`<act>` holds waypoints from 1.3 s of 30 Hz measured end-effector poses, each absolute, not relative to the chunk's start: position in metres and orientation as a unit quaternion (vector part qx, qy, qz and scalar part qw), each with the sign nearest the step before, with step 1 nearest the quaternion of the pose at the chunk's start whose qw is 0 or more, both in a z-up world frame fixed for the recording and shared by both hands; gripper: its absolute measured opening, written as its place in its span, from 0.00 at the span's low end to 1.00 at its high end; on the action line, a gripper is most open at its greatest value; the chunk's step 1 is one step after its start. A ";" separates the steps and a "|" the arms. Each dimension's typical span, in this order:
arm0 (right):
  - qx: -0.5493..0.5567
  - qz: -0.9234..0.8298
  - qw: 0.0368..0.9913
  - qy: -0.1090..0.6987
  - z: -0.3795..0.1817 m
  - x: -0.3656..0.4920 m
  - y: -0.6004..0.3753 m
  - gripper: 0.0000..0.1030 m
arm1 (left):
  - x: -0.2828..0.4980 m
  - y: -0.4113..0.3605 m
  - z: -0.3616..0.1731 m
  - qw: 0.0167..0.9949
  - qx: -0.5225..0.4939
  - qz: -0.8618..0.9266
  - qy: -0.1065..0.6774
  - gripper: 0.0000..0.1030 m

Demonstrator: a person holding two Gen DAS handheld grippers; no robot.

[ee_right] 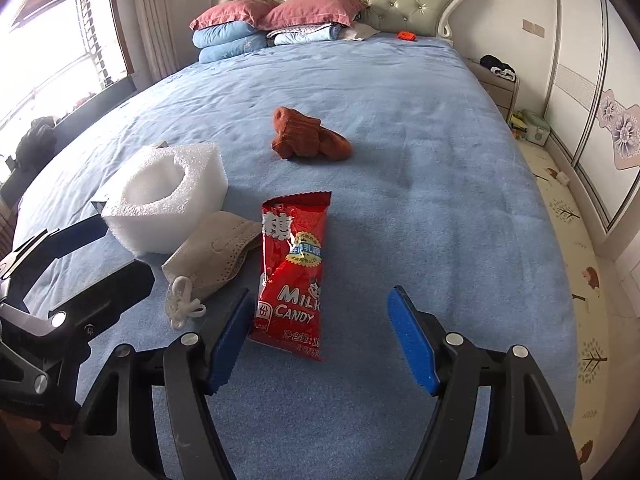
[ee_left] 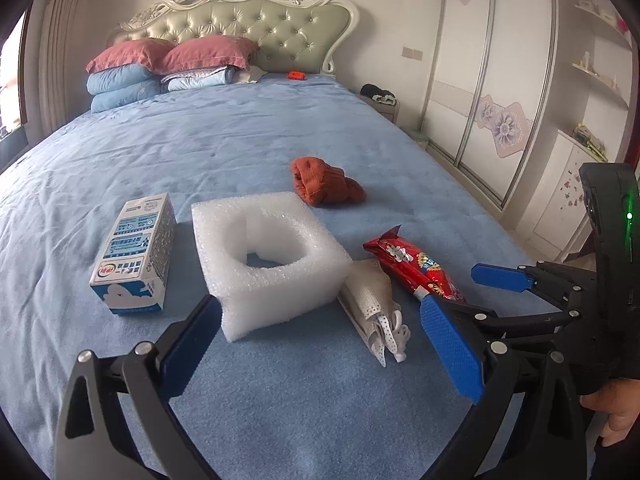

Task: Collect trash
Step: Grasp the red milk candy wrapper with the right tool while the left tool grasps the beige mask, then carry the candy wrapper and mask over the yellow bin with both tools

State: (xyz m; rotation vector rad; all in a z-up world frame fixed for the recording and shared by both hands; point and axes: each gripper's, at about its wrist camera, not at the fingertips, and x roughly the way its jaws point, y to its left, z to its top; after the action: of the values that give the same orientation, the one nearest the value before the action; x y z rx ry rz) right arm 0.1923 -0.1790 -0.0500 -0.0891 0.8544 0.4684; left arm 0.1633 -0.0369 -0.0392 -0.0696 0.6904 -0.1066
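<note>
On the blue bed lie a white foam block (ee_left: 269, 256) (ee_right: 168, 196), a milk carton (ee_left: 136, 254), a used face mask (ee_left: 376, 304) (ee_right: 216, 256) and a red milk candy wrapper (ee_left: 414, 266) (ee_right: 294, 272). My left gripper (ee_left: 320, 344) is open, just short of the foam block and mask. My right gripper (ee_right: 320, 336) is open, its fingers either side of the wrapper's near end, not touching it. The right gripper also shows at the right of the left wrist view (ee_left: 508, 276).
A rust-coloured sock (ee_left: 326, 182) (ee_right: 308, 136) lies further up the bed. Pillows and folded quilts (ee_left: 160, 68) are stacked at the headboard. A small orange object (ee_left: 296, 75) sits near them. A wardrobe (ee_left: 500, 80) and nightstand (ee_left: 380, 100) stand to the right.
</note>
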 end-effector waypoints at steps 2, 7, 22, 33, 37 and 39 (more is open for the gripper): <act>-0.049 0.235 0.881 0.407 -0.048 0.191 -0.174 0.66 | 0.159 -0.036 -0.039 0.938 -0.043 -0.054 0.340 0.96; -0.048 0.248 0.872 0.419 -0.052 0.200 -0.168 0.34 | 0.142 -0.034 -0.040 0.935 -0.053 -0.037 0.349 0.96; 0.053 0.234 0.880 0.409 -0.041 0.178 -0.241 0.30 | 0.188 -0.085 -0.050 0.919 -0.029 -0.005 0.394 0.96; 0.072 0.214 0.897 0.381 -0.037 0.158 -0.274 0.30 | 0.203 -0.065 -0.068 0.900 -0.093 -0.026 0.424 0.27; 0.067 0.212 0.898 0.379 -0.036 0.150 -0.278 0.30 | 0.186 -0.068 -0.065 0.902 -0.091 -0.051 0.418 0.27; 0.065 0.212 0.899 0.377 -0.035 0.144 -0.280 0.30 | 0.174 -0.071 -0.061 0.904 -0.090 -0.065 0.413 0.26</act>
State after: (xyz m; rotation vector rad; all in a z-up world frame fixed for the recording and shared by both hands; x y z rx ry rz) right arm 0.1436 -0.2799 -0.0350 0.1350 0.7794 0.4394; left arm 0.1736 -0.0713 -0.0613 -0.1856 0.8544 -0.1334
